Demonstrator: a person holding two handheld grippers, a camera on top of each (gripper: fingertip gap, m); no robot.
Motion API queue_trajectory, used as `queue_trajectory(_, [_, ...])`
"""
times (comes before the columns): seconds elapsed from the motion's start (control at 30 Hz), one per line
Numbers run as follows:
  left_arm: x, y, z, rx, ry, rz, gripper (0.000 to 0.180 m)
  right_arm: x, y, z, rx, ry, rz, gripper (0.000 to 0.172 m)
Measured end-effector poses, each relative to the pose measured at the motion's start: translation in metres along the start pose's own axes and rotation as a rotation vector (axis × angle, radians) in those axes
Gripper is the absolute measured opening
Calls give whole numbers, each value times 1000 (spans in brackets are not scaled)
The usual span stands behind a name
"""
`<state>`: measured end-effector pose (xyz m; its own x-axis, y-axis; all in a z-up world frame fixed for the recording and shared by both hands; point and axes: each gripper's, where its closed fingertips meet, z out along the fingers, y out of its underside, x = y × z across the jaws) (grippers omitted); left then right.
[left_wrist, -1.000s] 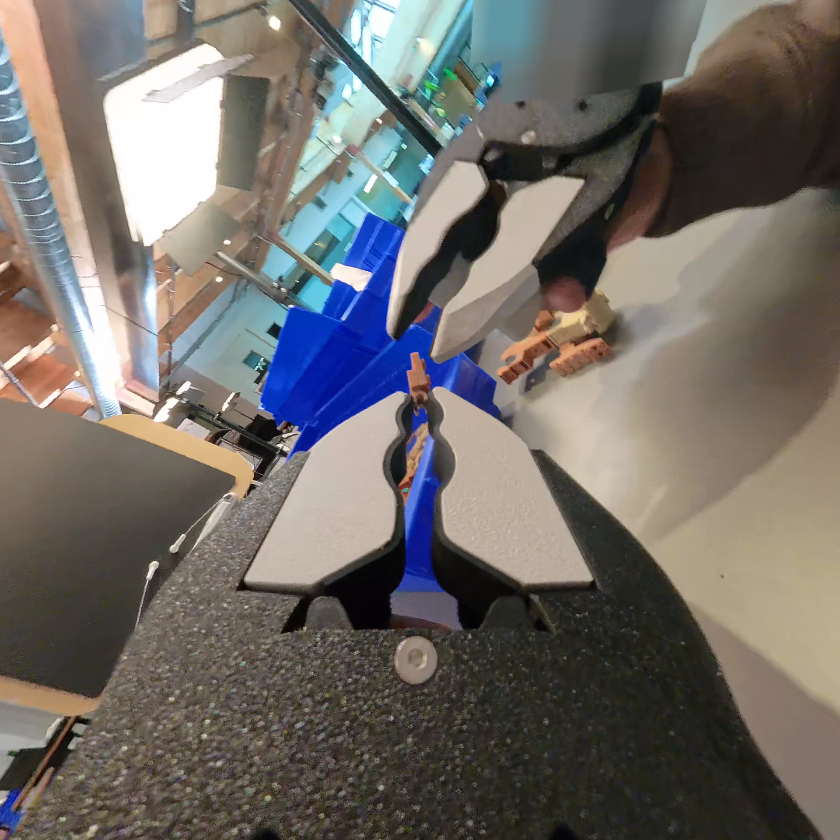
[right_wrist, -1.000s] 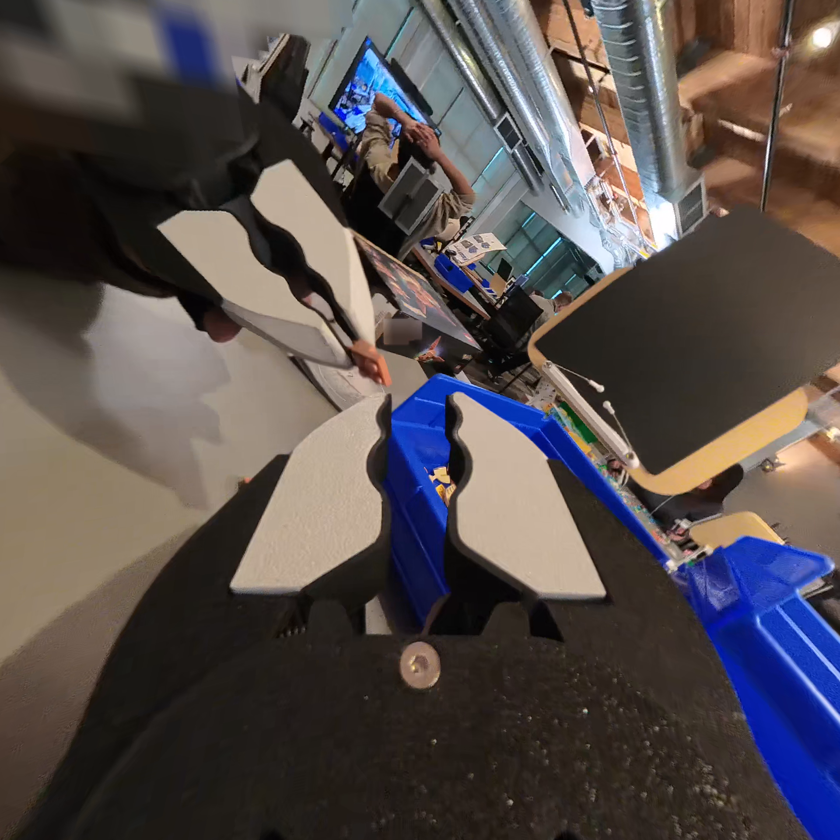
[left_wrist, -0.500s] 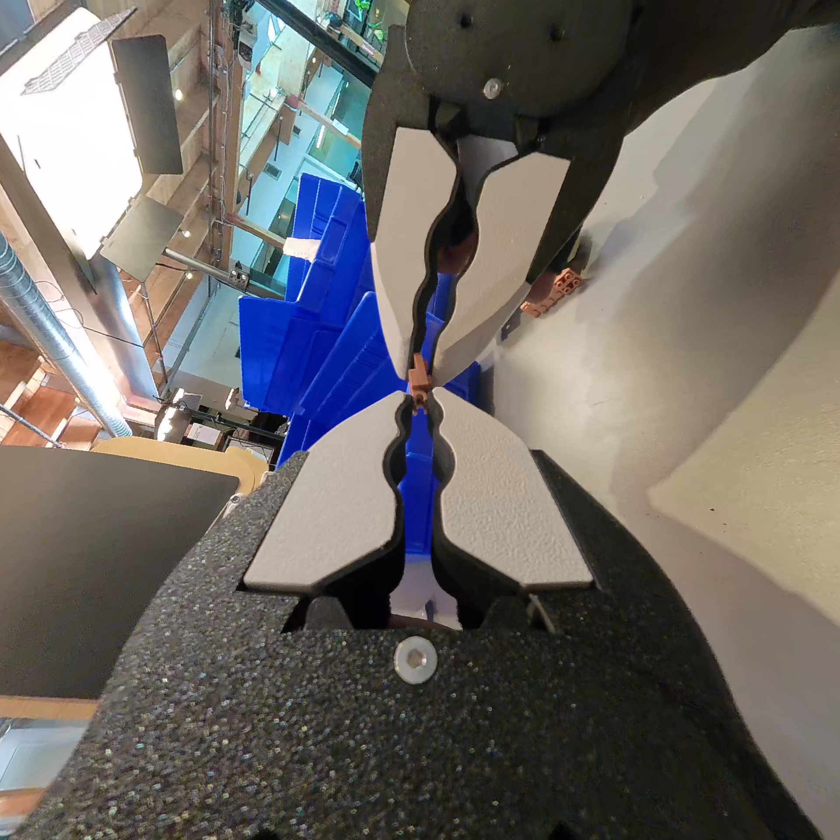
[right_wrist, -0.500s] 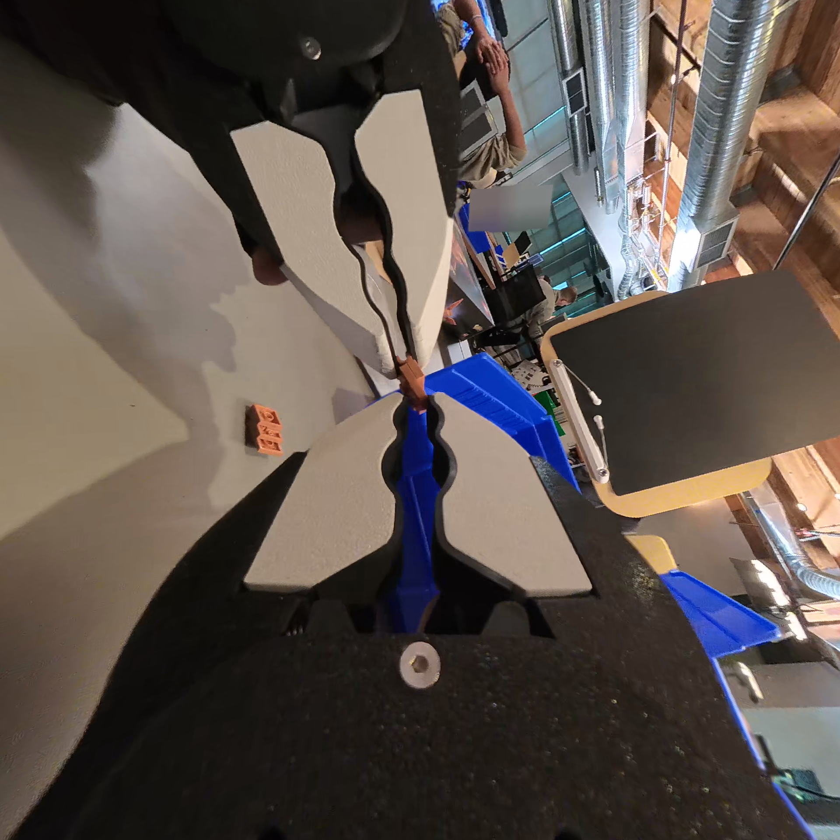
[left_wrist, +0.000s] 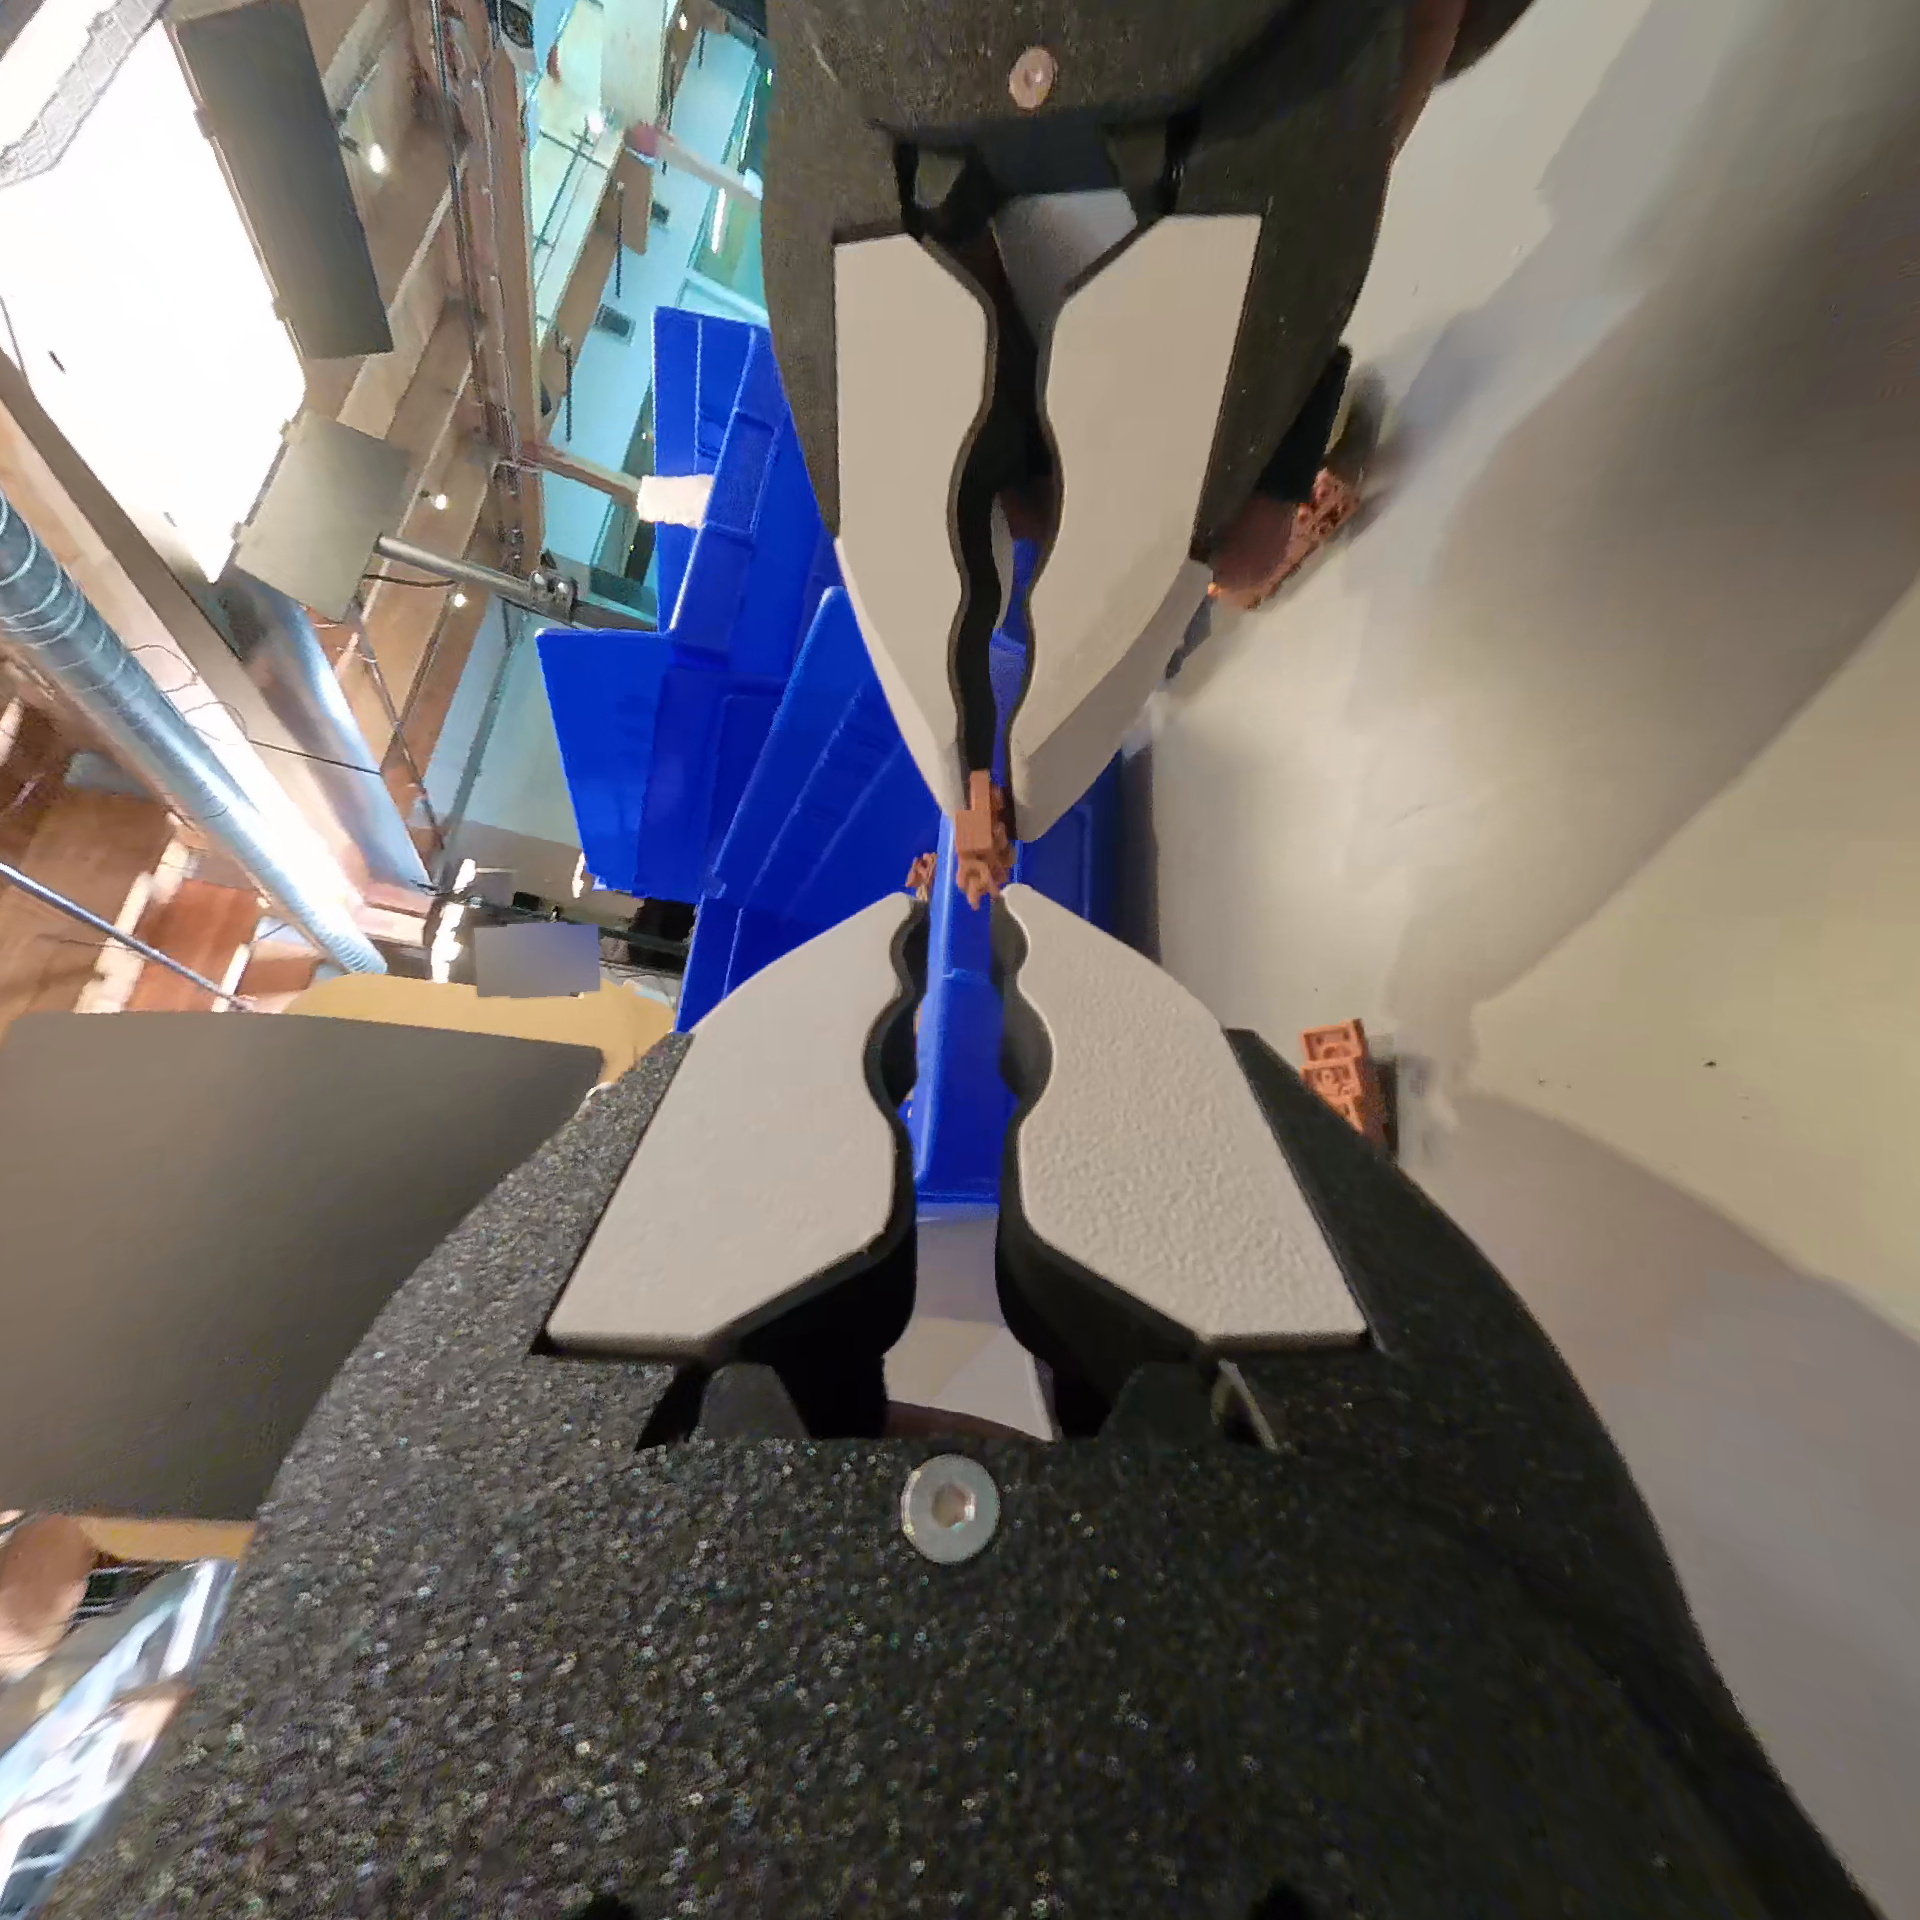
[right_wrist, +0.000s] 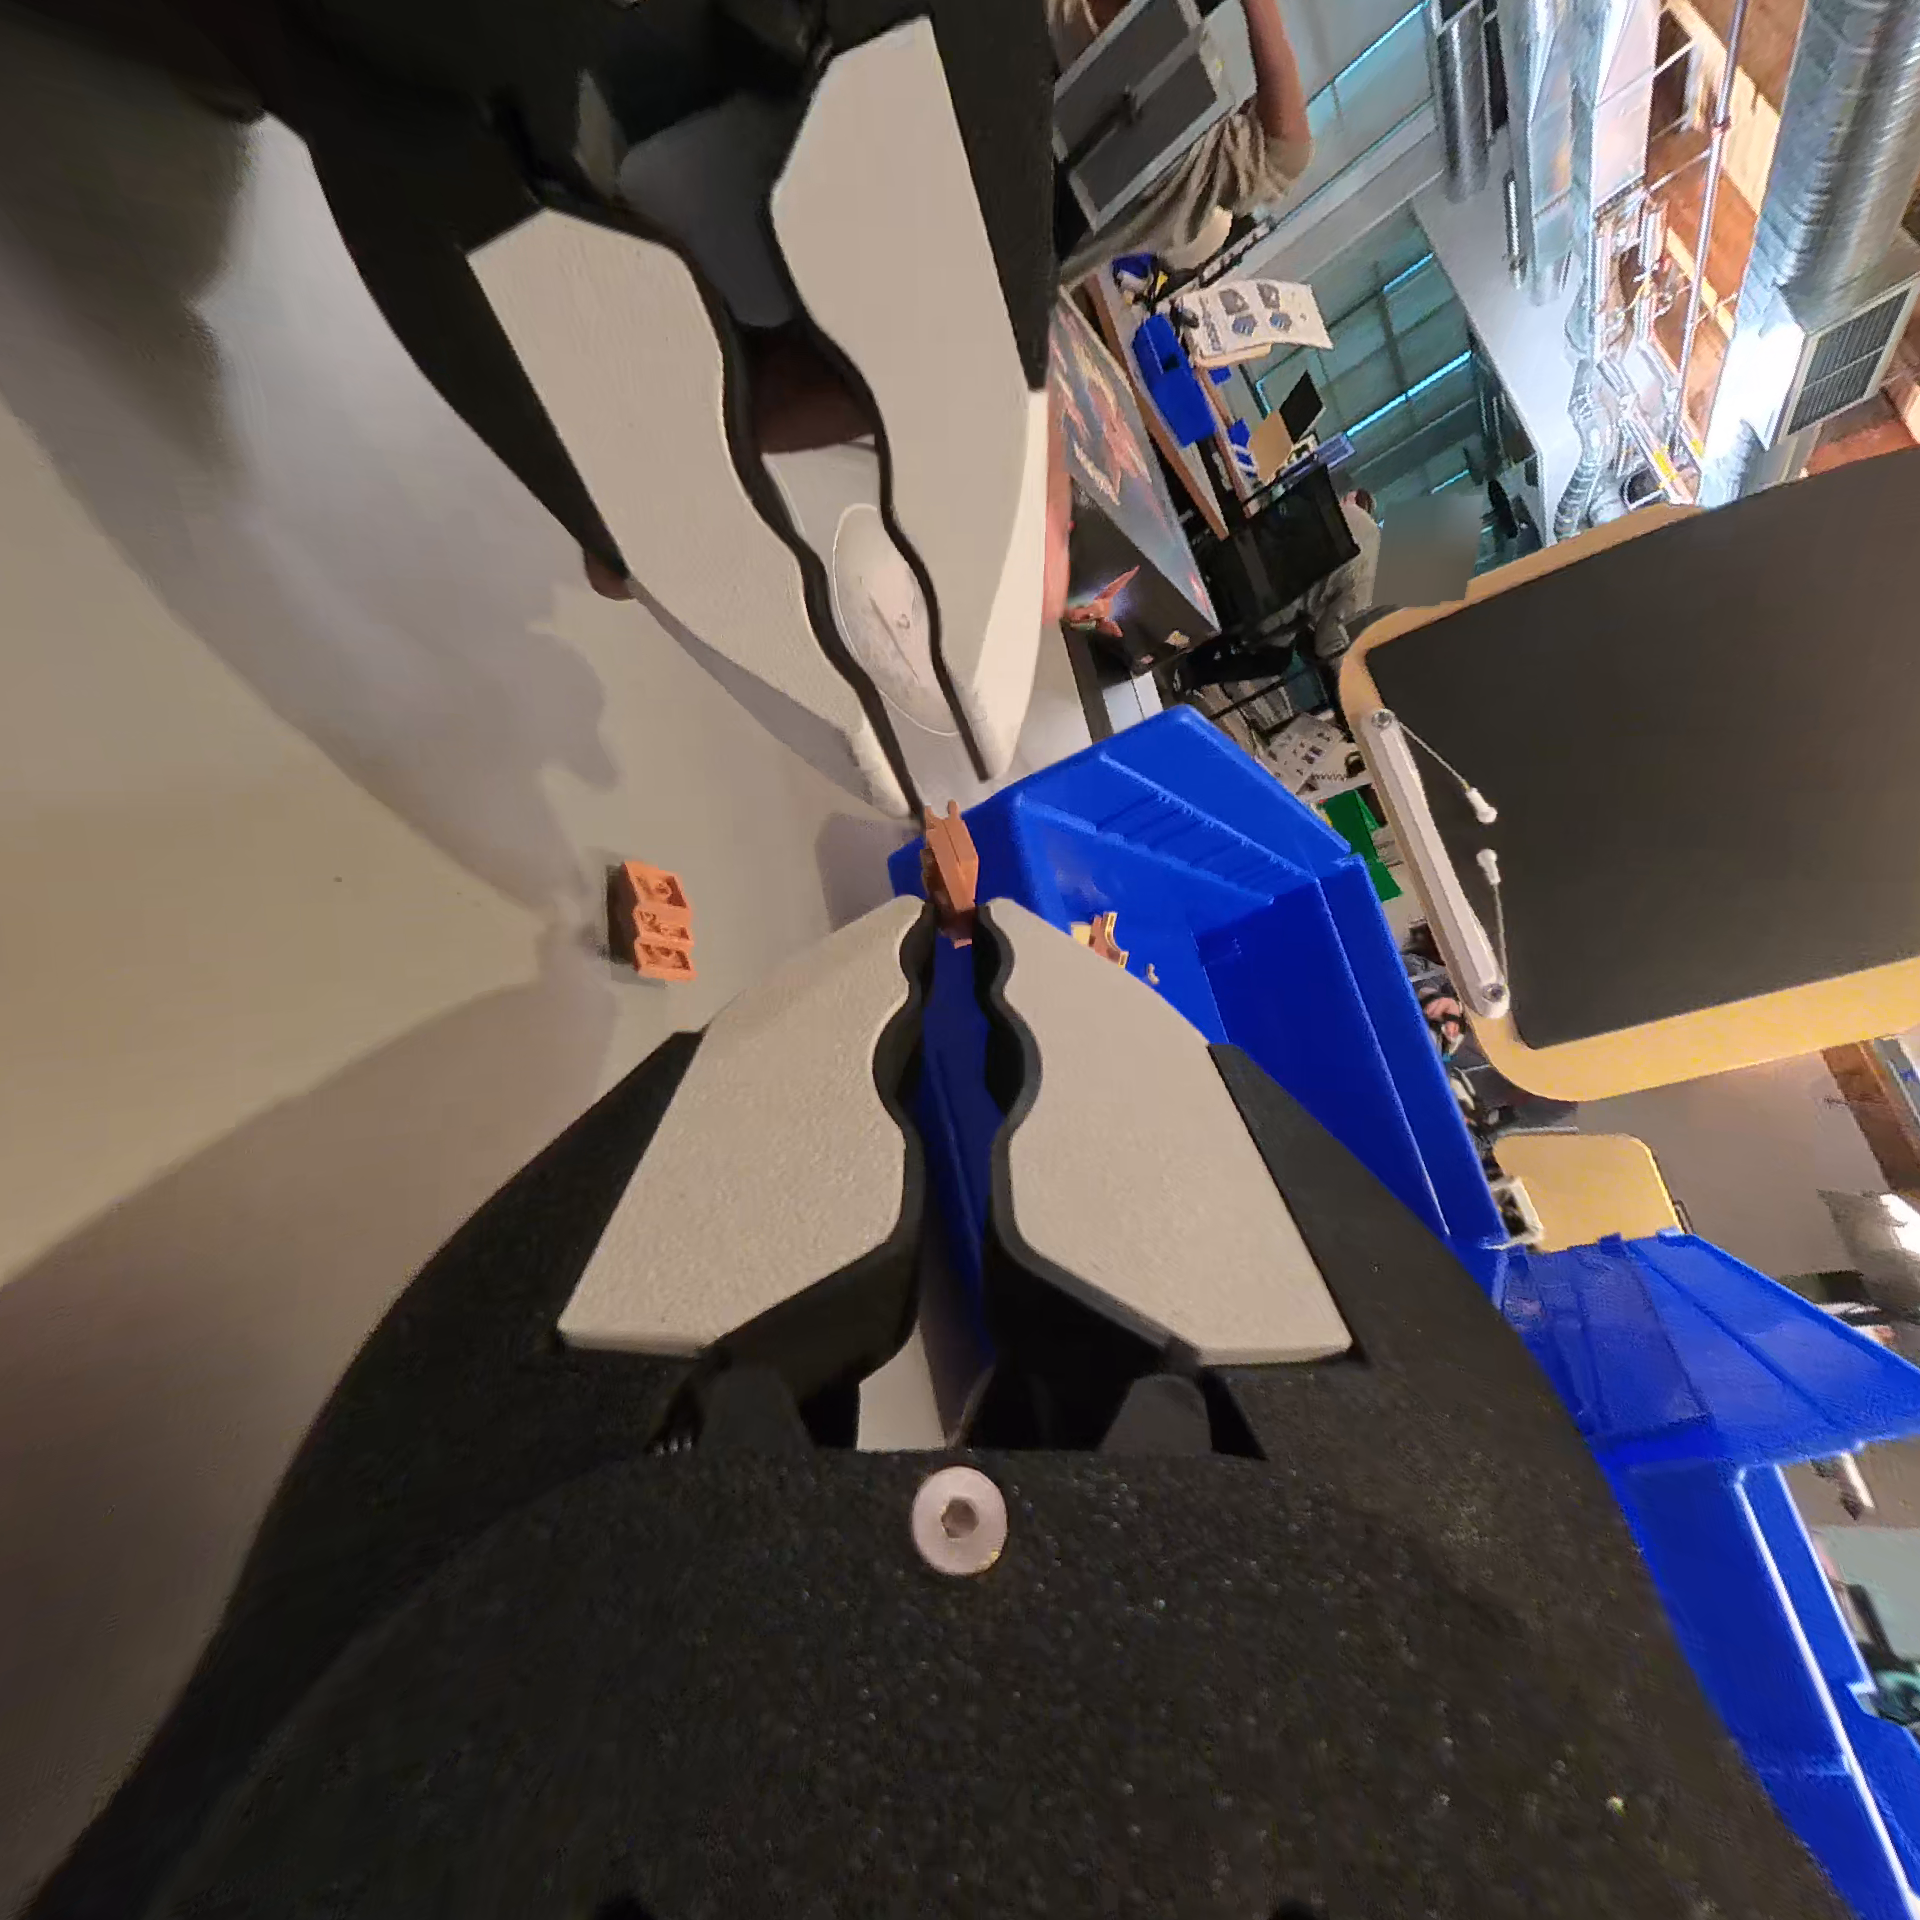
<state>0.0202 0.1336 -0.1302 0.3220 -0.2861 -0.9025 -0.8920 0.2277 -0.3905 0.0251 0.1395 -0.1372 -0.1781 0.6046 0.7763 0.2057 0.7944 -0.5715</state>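
Both my grippers meet tip to tip above the blue bins (left_wrist: 727, 727). Right gripper (right_wrist: 954, 920) pinches a small brown brick piece (right_wrist: 951, 862); left gripper (left_wrist: 961, 902) stands slightly parted, the piece just beyond its tips. I'd keep my right squeeze firm and both tools aligned. Whether my left fingertips touch it, I cannot tell. More brown bricks (right_wrist: 652, 923) lie on the table (right_wrist: 260, 935).

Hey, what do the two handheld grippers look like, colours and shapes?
Both match: the left gripper and right gripper each have a rounded black body with a speckled, grainy surface and a silver hex screw at the centre. Their fingers are flat, light grey, textured plates tapering to tips, with wavy black inner edges.
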Motion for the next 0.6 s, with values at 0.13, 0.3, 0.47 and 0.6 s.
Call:
queue_trajectory(0.13, [6, 6, 4, -59, -5, 80, 12, -6, 1, 3, -26, -6, -36, 6])
queue_trajectory(0.3, [8, 9, 6, -89, -11, 122, 11, -9, 3, 6, -60, 4, -91, 5])
queue_trajectory(0.47, [14, 14, 8, -126, 5, 172, 9, -14, 6, 9, -93, 4, -157, 5])
queue_trajectory(0.6, [16, 14, 7, -125, 40, 131, 6, -15, 5, 9, -90, 13, -190, 5])
